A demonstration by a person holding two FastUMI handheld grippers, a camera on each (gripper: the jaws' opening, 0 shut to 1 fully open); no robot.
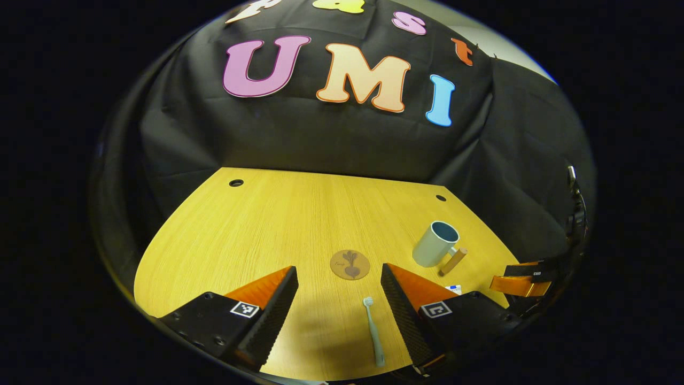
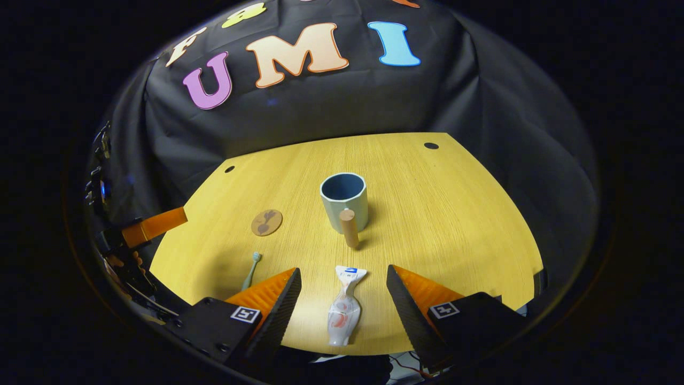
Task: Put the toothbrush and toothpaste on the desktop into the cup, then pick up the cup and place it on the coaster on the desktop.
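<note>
A pale blue toothbrush (image 1: 373, 330) lies on the wooden desk between the open fingers of my left gripper (image 1: 339, 278), head pointing away; it also lies left of my right gripper, toothbrush (image 2: 251, 270). A white toothpaste tube (image 2: 343, 310) rests between the spread fingers of my right gripper (image 2: 343, 278), which is open and holds nothing. The light blue cup (image 2: 344, 199) with a wooden handle (image 2: 349, 227) stands upright behind the tube; the same cup (image 1: 435, 244) is at right in the left gripper view. The round brown coaster (image 1: 350, 264) lies just ahead of my left gripper, coaster (image 2: 266, 222).
The desk (image 1: 256, 224) has two small round holes (image 1: 235, 183) near its far corners. Black cloth walls the booth behind and at the sides. The other gripper's orange finger (image 1: 519, 285) shows at right in the left gripper view, and an orange finger (image 2: 155, 225) at left in the right gripper view.
</note>
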